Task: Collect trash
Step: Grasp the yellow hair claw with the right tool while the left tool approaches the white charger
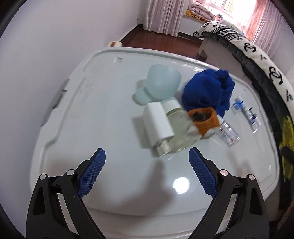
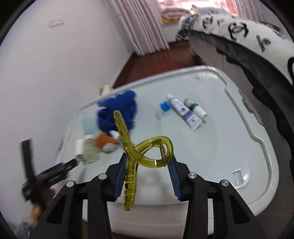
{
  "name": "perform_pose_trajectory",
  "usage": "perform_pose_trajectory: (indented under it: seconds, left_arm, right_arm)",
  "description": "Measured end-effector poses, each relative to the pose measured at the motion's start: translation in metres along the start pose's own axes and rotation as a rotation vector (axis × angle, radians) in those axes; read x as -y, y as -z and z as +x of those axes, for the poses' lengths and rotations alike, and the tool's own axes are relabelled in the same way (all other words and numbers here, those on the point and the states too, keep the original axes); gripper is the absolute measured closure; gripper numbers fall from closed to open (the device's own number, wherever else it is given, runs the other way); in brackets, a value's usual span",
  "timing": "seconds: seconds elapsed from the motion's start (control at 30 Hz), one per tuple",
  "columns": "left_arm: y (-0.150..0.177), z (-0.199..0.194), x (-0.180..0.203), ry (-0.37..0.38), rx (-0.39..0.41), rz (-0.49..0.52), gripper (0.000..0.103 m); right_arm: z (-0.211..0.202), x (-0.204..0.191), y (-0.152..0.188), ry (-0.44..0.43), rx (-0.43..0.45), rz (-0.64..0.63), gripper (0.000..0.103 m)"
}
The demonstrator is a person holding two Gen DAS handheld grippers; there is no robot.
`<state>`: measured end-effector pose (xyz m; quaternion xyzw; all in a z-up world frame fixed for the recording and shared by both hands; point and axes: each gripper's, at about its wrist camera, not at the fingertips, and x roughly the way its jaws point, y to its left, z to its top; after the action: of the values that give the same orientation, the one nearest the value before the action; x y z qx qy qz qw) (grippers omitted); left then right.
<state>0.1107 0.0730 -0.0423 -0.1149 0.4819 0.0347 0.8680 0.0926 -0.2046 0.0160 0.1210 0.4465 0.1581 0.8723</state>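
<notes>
My right gripper (image 2: 147,158) is shut on a translucent yellow hair claw clip (image 2: 139,152), held above the white bin lid (image 2: 238,147). My left gripper (image 1: 147,156) is open and empty, just in front of a clear glass bottle with a white cap (image 1: 159,126) and a clear jar with a white lid (image 1: 179,126). Behind them lie an orange-and-white cloth item (image 1: 204,119), a blue cloth (image 1: 205,90), a pale green cup (image 1: 161,82) and a small clear container (image 1: 228,133). A toothpaste tube (image 2: 184,112) and a small white bottle (image 2: 195,108) lie at the lid's right.
The white lid (image 1: 73,128) stands against a white wall (image 1: 36,55) on the left. A bed with a black-and-white patterned blanket (image 1: 257,55) runs along the right. Wooden floor (image 1: 159,40) and curtains (image 1: 163,14) are beyond. The left gripper shows blurred in the right wrist view (image 2: 51,171).
</notes>
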Motion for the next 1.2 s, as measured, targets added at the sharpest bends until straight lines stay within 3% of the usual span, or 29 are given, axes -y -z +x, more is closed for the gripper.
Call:
perform_pose_trajectory:
  seconds: [0.07, 0.2, 0.33, 0.47, 0.53, 0.73, 0.9, 1.07, 1.2]
  left_arm:
    - [-0.004, 0.005, 0.009, 0.031, 0.000, 0.006, 0.013]
    - [-0.019, 0.022, 0.023, -0.020, 0.009, 0.015, 0.013]
    - [-0.031, 0.059, 0.015, -0.017, -0.063, -0.040, 0.012]
    - [-0.033, 0.067, 0.018, -0.086, -0.014, 0.004, 0.012]
    - [-0.030, 0.061, 0.018, -0.054, 0.016, 0.019, 0.038]
    - [-0.005, 0.036, 0.012, 0.017, 0.002, 0.073, 0.038]
    - [0.013, -0.010, -0.003, 0.111, 0.074, 0.030, 0.038]
    - [0.029, -0.028, 0.008, 0.080, 0.093, 0.082, 0.038]
    - [0.034, -0.041, 0.001, 0.129, 0.093, 0.033, 0.038]
  right_arm:
    - [-0.003, -0.007, 0.000, -0.001, 0.010, -0.036, 0.060]
    - [0.003, -0.004, -0.002, -0.029, -0.014, -0.024, 0.060]
    - [0.011, 0.003, -0.005, -0.073, -0.056, 0.022, 0.060]
    - [0.013, -0.004, -0.004, -0.086, -0.065, 0.009, 0.060]
    - [0.013, -0.006, -0.004, -0.095, -0.070, 0.009, 0.060]
    - [0.015, -0.008, -0.003, -0.106, -0.080, 0.018, 0.060]
    - [0.011, -0.011, -0.001, -0.116, -0.070, 0.009, 0.060]
    - [0.017, -0.013, 0.004, -0.107, -0.092, 0.012, 0.060]
    - [0.016, -0.016, 0.010, -0.100, -0.092, 0.009, 0.060]
